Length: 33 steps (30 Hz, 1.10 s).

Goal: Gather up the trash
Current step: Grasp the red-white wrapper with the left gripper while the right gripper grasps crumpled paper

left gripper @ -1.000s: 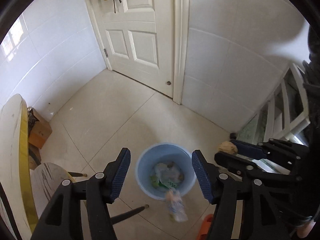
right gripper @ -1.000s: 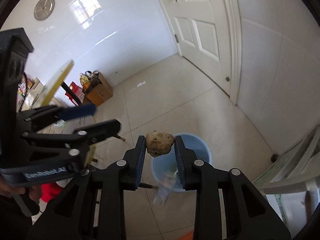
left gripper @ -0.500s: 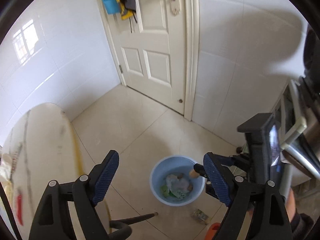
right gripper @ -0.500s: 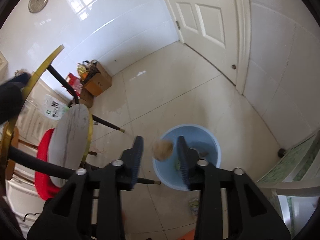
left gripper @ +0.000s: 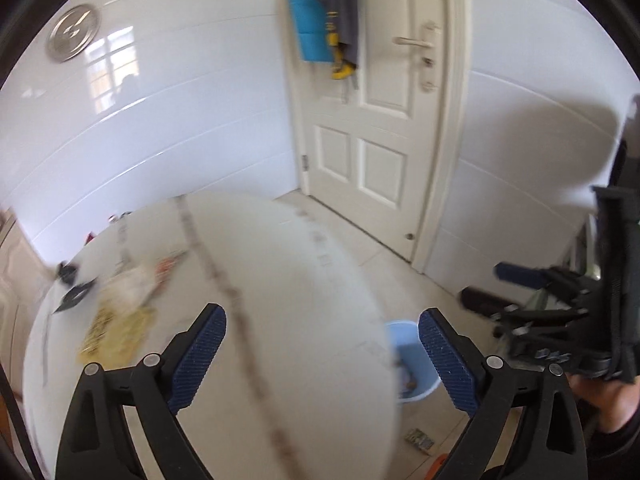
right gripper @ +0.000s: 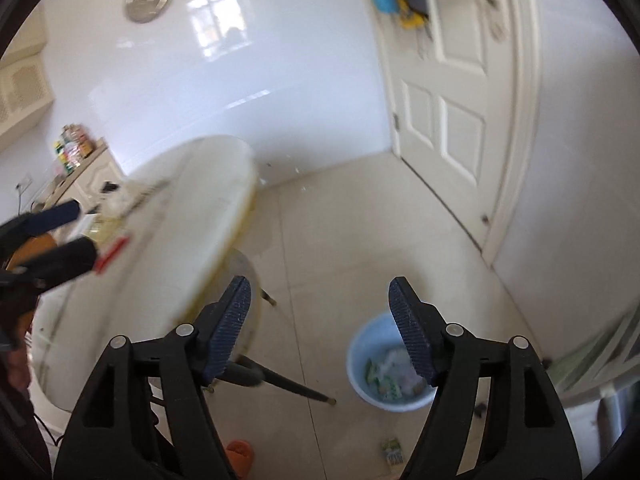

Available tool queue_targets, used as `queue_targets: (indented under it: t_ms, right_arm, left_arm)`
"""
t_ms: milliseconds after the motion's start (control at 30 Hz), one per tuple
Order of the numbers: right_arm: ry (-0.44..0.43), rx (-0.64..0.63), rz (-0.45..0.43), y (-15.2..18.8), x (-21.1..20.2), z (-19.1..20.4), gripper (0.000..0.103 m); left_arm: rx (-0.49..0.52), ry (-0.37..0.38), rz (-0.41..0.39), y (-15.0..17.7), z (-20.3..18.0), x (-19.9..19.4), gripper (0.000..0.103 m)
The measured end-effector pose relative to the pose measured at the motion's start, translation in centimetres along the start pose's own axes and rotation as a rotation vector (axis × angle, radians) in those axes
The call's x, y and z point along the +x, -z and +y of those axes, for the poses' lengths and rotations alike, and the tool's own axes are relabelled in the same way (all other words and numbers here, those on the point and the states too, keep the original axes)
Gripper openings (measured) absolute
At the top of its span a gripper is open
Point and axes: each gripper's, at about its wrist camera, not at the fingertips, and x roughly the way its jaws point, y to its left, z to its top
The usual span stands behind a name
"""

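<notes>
White tiled walls and a panelled door close off a pale tiled floor, with plenty of open room between the door and the round table that fills the left wrist view. On the table's far left lies a blurred heap of trash, yellowish and white wrappers with a red scrap beside it; it looks light, thin and crinkly, so I judge it will crumple under the pads and is best pinched through a bunched fold, not at a loose edge. Below the table's right rim, on the floor, stands the blue bucket, already holding wrappers, and one small packet lies on the tiles just in front of it, outside the rim. The left gripper hangs over the tabletop with its jaws spread wide and nothing between them; the right gripper is likewise wide and bare above the floor, beside the bucket. A table leg slants near the bucket and could catch a low reach.
</notes>
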Motion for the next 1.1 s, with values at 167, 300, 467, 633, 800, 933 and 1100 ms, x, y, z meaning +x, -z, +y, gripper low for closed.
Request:
queue_targets:
  t_ms: [167, 300, 467, 633, 800, 933, 1100]
  right_arm:
    - [-0.011, -0.023, -0.018, -0.6, -0.8, 4.2, 0.07]
    - [0.007, -0.031, -0.005, 0.2, -1.1, 5.6, 0.069]
    - [0.002, -0.045, 0.006, 0.6, -1.6, 6.5, 0.075]
    - [-0.035, -0.082, 0.001, 0.0, -1.2, 9.0, 0.077]
    - [-0.08, -0.132, 0.008, -1.4, 0.5, 12.4, 0.077]
    - [-0.092, -0.169, 0.013, -2.4, 1.9, 15.3, 0.078]
    - [-0.108, -0.208, 0.038, -3.2, 4.4, 18.8, 0.079]
  left_arm:
    - [-0.013, -0.056, 0.016, 1.5, 4.0, -3.0, 0.095]
    - [-0.02, -0.077, 0.037, 2.4, 6.4, -3.8, 0.096]
    - [-0.058, -0.102, 0.103, 2.9, 9.7, -1.5, 0.095]
    - [-0.088, -0.042, 0.159, 2.9, 10.4, 1.4, 0.084]
    - [-0.084, 0.023, 0.194, 2.0, 10.5, 3.2, 0.048]
    - [-0.068, 0.067, 0.174, 2.0, 11.4, 2.5, 0.014]
    - [-0.107, 0.102, 0.105, 3.8, 15.3, -1.4, 0.012]
